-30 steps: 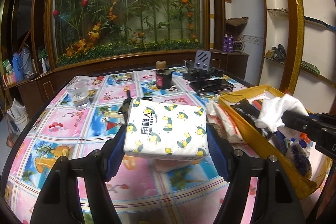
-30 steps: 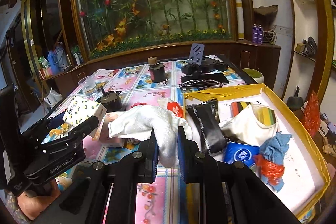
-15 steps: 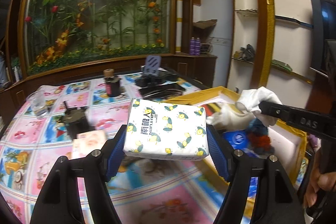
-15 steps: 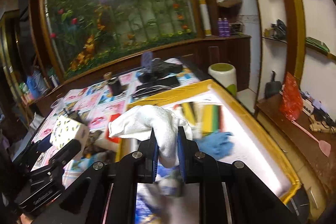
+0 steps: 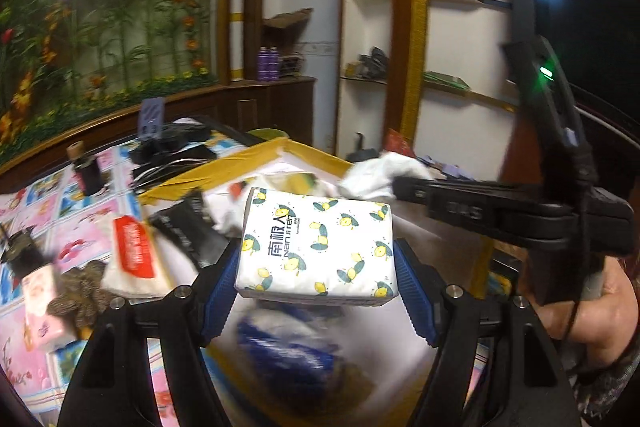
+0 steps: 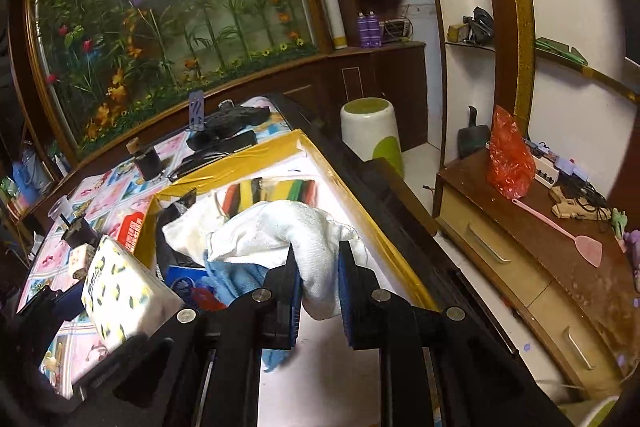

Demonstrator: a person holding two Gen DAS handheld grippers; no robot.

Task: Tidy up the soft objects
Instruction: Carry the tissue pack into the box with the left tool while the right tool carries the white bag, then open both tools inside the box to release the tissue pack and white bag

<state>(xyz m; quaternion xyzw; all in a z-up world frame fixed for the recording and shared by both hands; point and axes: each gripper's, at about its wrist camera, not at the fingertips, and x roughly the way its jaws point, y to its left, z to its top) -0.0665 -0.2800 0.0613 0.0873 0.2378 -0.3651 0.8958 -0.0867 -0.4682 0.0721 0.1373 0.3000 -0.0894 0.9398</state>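
A: Item one, tissue pack (image 5: pixel 316 247), white wrapper with lemon print. Location?

B: Held off the table, clamped across its short ends between the blue ribbed pads (image 5: pixel 218 301) of the left gripper (image 5: pixel 316 291). It hangs over the near part of the yellow-rimmed tray (image 5: pixel 256 157), above a blurred blue bundle (image 5: pixel 288 351).

A: Handling notes?

B: Judged light and squashy. The film wrapper looks slick, so a hold across the flat ends, as now, seems safest; the pack keeps its block shape, with no obvious crush at the pads.

A: Item two?

B: White cloth (image 6: pixel 292 239), knitted or towelling, bunched. The right gripper (image 6: pixel 319 291) is clenched tight on one fold of it, and the rest flops over the fingers. It hangs above the tray's white floor, beside a blue cloth (image 6: pixel 236 275).

A: Handling?

B: Limp, near weightless by the look of it, no fixed shape. Pinching a gathered fold is the only sound hold; loose ends may drag over whatever lies below.

A: Already in the tray?

B: Striped fabric (image 6: pixel 272 189), a black pouch (image 5: pixel 188 227), a blue packet (image 6: pixel 182 285), something red beside it.

A: Outside it?

B: On the patterned tablecloth (image 5: pixel 60 203): a red-labelled tissue pack (image 5: pixel 134 259) against the tray's edge, a pink pack (image 5: pixel 40 303), a dark mottled item (image 5: pixel 80 291) between them. Likely next for sorting.
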